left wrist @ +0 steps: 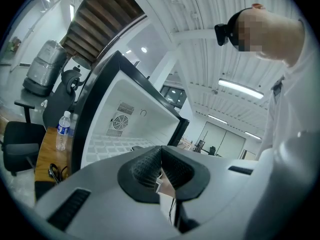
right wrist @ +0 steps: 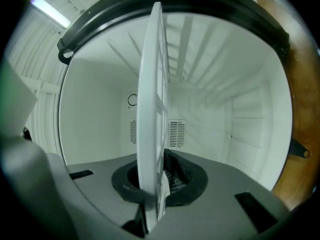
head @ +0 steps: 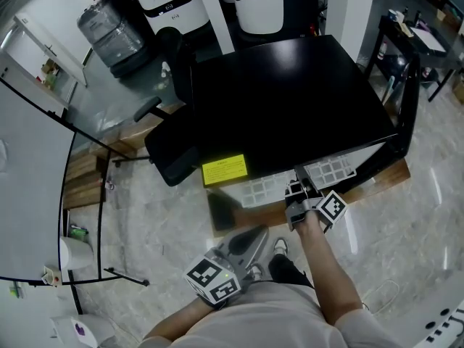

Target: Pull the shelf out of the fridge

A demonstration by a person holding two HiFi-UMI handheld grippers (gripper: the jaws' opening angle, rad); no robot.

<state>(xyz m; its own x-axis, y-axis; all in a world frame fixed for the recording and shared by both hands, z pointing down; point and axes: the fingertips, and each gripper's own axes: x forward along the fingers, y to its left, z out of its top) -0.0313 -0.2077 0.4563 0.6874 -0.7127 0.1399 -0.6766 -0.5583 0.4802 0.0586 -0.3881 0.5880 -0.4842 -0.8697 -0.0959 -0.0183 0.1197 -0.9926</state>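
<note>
Pinching the white shelf (right wrist: 150, 84) edge-on, right claw (right wrist: 157, 184) narrowly parted; left claw (left wrist: 161, 166) closed, empty.

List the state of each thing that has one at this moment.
fridge, open at the front
shelf, clamped at its front edge
right gripper, shut on the shelf
left gripper, shut, empty
water bottle, upright
</note>
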